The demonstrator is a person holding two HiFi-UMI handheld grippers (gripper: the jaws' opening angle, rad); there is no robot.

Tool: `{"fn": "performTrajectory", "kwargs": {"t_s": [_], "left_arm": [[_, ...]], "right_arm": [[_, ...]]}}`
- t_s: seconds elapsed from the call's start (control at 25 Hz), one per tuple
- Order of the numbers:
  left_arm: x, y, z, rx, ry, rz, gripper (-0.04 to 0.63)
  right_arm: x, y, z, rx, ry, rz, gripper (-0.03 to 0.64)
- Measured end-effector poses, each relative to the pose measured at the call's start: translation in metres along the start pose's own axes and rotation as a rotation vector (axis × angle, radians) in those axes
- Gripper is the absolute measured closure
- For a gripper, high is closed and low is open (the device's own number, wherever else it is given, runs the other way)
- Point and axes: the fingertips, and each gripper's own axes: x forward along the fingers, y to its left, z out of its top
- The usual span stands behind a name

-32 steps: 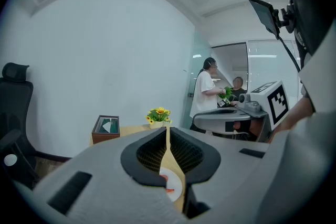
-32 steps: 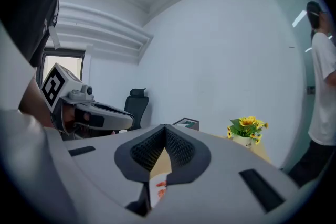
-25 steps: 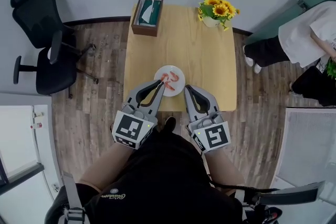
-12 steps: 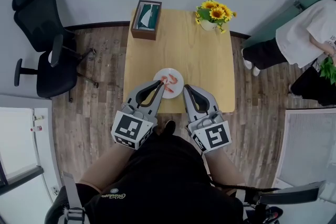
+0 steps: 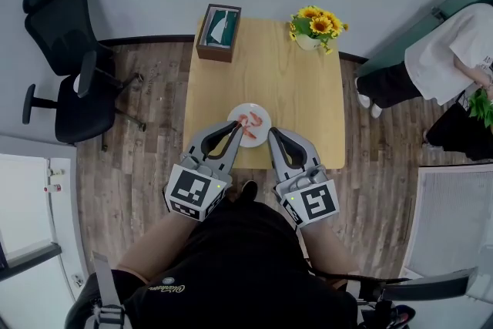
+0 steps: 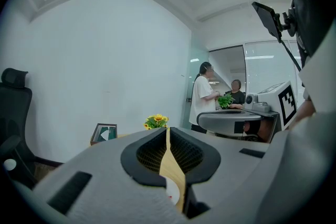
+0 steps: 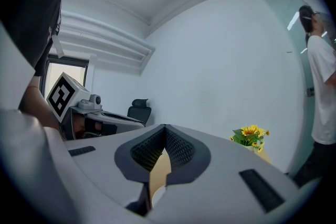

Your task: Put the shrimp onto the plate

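Only the head view lays out the whole tabletop (image 5: 300, 88). The plate (image 5: 262, 110) sits close to the near edge, a little left of the middle, and the shrimp (image 5: 249, 120) lie on it as two orange-red curls. A tissue box (image 5: 216, 28) stands at the far left corner and a pot of sunflowers (image 5: 316, 22) at the far right corner. An office chair (image 5: 65, 62) is on the floor to the left of the table, and a person in a white shirt (image 5: 451, 42) is off to the right.

From above, the left gripper (image 5: 236, 125) and the right gripper (image 5: 274, 132) point away from the person toward the plate and lean slightly toward each other. The left tip overlaps the plate's near left rim and the right tip sits just beside its near right rim. How high they are above the tabletop cannot be told.

The gripper views settle what the head view leaves unclear. The left gripper (image 6: 167, 131) has its jaws pressed together at the tips with nothing between them. The slit lower down shows only a strip of tabletop and a sliver of the plate (image 6: 173, 189). The right gripper (image 7: 165, 127) is closed in the same way and carries nothing, with a white sliver of the plate (image 7: 157, 194) showing in its slit. Both cameras look level across the room. The left one takes in the sunflowers (image 6: 156, 121), the tissue box (image 6: 104, 132) and two people (image 6: 202, 97) standing beyond. The right one shows the sunflowers (image 7: 251, 134) and the office chair (image 7: 139, 109).
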Motion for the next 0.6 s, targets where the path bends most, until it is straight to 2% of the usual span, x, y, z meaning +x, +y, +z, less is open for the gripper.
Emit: {"fn": "performTrajectory", "kwargs": {"t_s": [0.6], "left_arm": [[-0.0095,-0.0033,-0.0006,0.003,-0.004,0.005,0.574]], "right_arm": [[-0.006,0.0088,0.0015,-0.01,0.0,-0.001,0.615]]}}
